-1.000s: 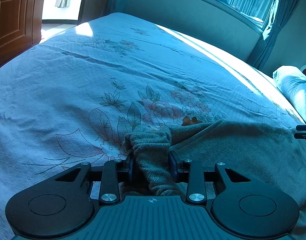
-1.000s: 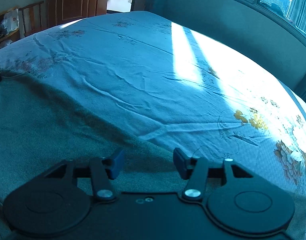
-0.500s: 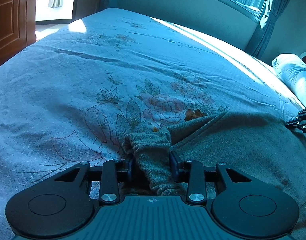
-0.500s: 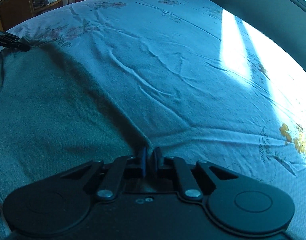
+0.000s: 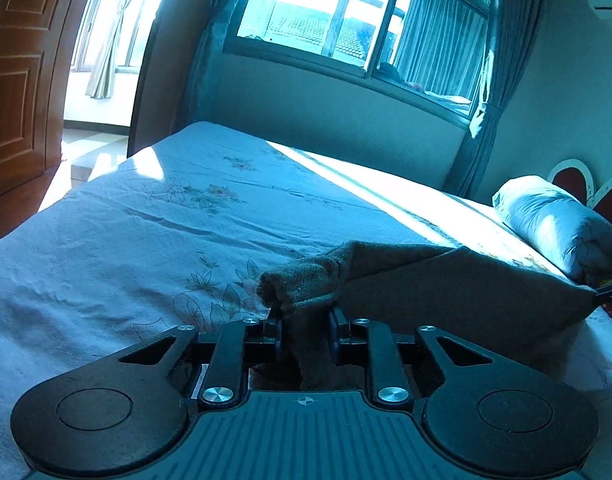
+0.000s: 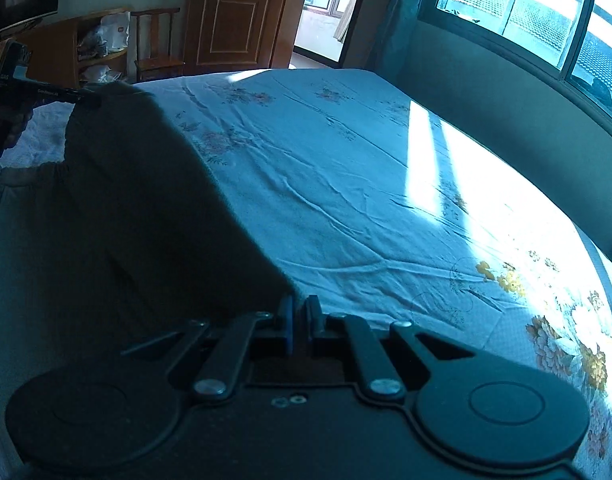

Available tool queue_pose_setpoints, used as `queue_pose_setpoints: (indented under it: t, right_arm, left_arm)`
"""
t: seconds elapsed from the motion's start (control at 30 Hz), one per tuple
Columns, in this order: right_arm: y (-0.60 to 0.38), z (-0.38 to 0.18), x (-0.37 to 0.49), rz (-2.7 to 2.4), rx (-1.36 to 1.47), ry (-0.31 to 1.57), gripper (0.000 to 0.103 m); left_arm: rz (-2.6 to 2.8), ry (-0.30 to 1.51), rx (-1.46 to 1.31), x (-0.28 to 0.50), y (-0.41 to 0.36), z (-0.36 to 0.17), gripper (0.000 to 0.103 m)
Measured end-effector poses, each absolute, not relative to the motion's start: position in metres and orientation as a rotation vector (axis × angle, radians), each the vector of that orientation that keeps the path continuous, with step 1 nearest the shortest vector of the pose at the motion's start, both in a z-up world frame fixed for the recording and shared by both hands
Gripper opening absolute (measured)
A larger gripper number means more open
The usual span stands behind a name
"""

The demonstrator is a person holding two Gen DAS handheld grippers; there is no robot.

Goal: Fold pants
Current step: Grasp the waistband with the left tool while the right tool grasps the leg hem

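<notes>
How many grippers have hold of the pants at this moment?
2. The left gripper clamps a bunched end of the pants; the right gripper pinches the far edge, with the cloth stretched between them above the bed.

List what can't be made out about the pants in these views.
- Left wrist view: the pants hang below the left tongs; the housing hides them.
- Right wrist view: the fabric in the right tongs is too dark to see.
- Both views: the garment's full shape is cut off.
</notes>
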State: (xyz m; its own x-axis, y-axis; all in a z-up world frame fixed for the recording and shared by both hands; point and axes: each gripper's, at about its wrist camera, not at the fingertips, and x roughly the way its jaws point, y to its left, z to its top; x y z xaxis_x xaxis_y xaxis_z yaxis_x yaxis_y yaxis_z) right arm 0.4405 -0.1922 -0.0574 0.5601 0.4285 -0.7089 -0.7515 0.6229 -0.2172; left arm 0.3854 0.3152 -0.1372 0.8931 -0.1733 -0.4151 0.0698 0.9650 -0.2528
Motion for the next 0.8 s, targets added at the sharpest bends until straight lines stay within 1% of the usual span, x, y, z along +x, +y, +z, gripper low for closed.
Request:
queue_pose_setpoints:
  t: [0.1, 0.2, 0.23, 0.27, 0.3, 0.37, 0.47, 0.53, 0.6, 0.67, 0.8]
  right_arm:
    - [-0.198, -0.057, 0.377, 0.732, -0.571, 0.636, 0.000]
    - [-0.201, -0.080, 0.315, 0.700, -0.637, 0.605, 0.000]
    - [-0.202, -0.095, 0.291, 0.670, -0.675, 0.580, 0.002]
    - [-0.207, -0.106, 0.272, 0.617, -0.653, 0.555, 0.009]
    - [-0.214, -0.113, 0.257, 0.573, -0.578, 0.554, 0.011]
    - [-0.233, -0.121, 0.236, 0.513, -0.392, 0.583, 0.010]
    - [-0.252, -0.126, 0.215, 0.419, -0.209, 0.579, 0.010]
    - [-0.260, -0.127, 0.208, 0.381, -0.114, 0.572, 0.011]
    - [-0.263, -0.125, 0.204, 0.362, -0.070, 0.560, 0.012]
    - [-0.258, -0.124, 0.206, 0.362, -0.070, 0.569, 0.016]
    - [-0.252, -0.129, 0.203, 0.367, -0.051, 0.559, 0.015]
  left_arm:
    - [-0.150, 0.411, -0.240, 0.336, 0.309, -0.131, 0.016]
    - [-0.152, 0.419, -0.227, 0.289, 0.300, -0.138, 0.016]
    - [-0.137, 0.425, -0.224, 0.271, 0.298, -0.144, 0.016]
    - [-0.113, 0.440, -0.224, 0.255, 0.296, -0.150, 0.017]
    - [-0.083, 0.464, -0.237, 0.243, 0.296, -0.156, 0.023]
    - [0.022, 0.545, -0.276, 0.213, 0.295, -0.176, 0.029]
    - [0.109, 0.577, -0.360, 0.176, 0.301, -0.194, 0.029]
    - [0.127, 0.562, -0.422, 0.155, 0.301, -0.193, 0.029]
    - [0.134, 0.532, -0.465, 0.146, 0.295, -0.187, 0.029]
    - [0.107, 0.518, -0.523, 0.144, 0.290, -0.181, 0.030]
    - [0.106, 0.560, -0.627, 0.174, 0.284, -0.185, 0.032]
